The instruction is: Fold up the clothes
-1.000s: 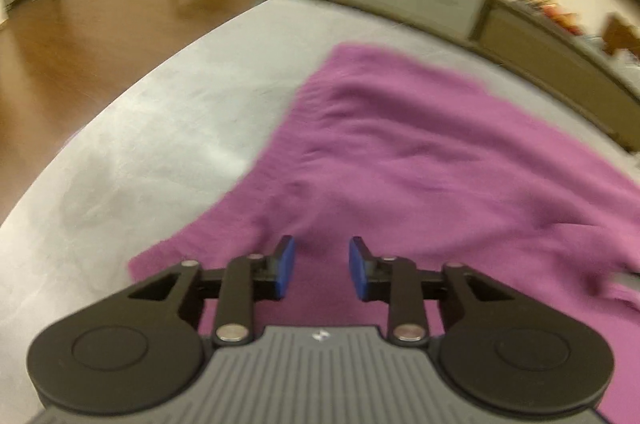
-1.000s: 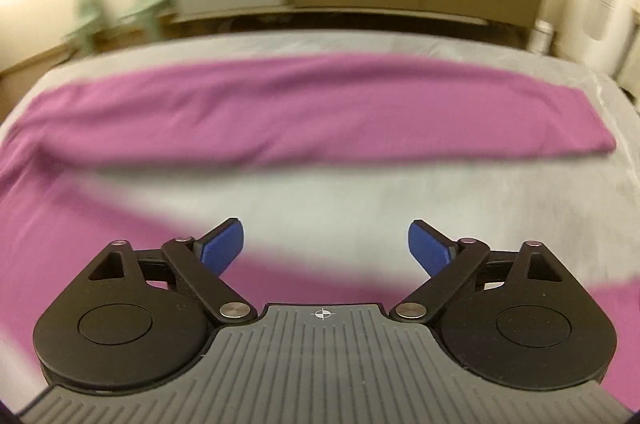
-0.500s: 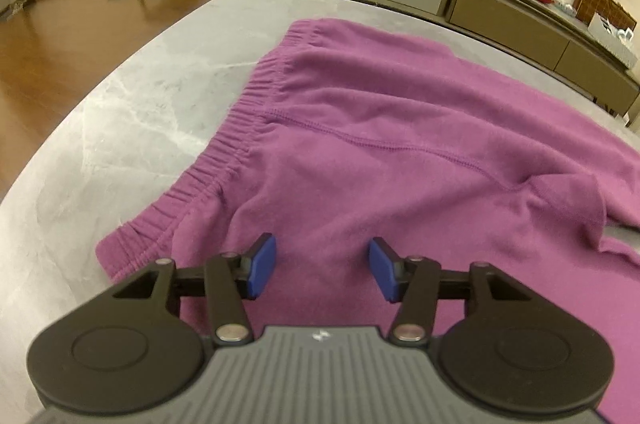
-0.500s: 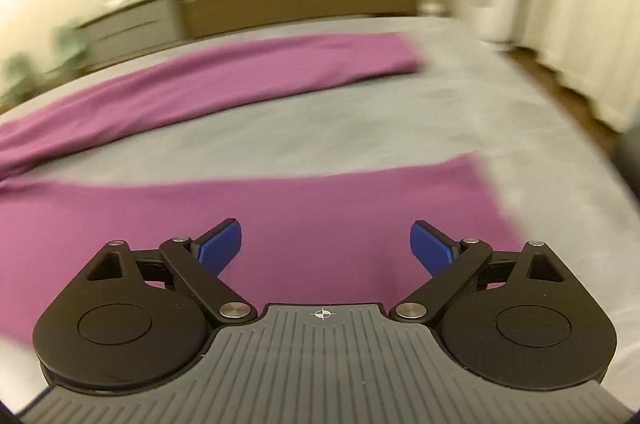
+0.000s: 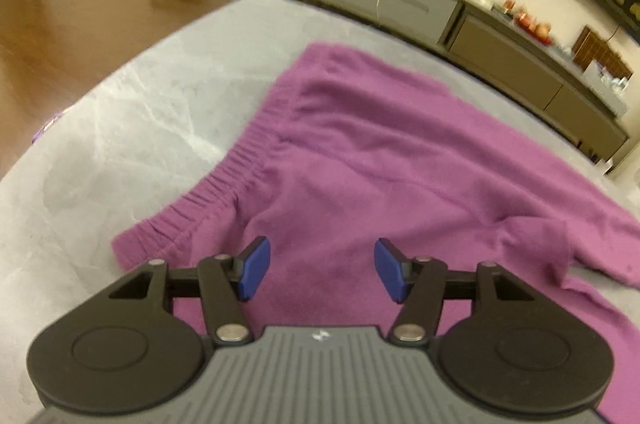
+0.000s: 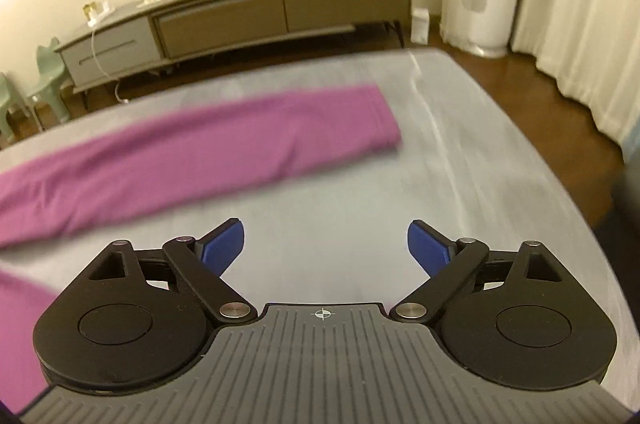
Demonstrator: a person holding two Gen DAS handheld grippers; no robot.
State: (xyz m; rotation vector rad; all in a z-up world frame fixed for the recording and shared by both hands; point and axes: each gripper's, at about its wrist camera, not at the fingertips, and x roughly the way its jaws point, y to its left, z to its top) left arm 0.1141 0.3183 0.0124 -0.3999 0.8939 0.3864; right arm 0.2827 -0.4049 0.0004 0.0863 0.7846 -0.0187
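Lying flat, purple trousers stretch lengthwise across the table.

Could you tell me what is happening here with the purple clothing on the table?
A person is working with a claw in each hand to fold purple trousers spread on a grey table. The left claw hovers over the waistband end, its jaws opening with nothing gripped. The right claw is open over bare table near the far trouser leg, holding nothing. No fold is visible yet.
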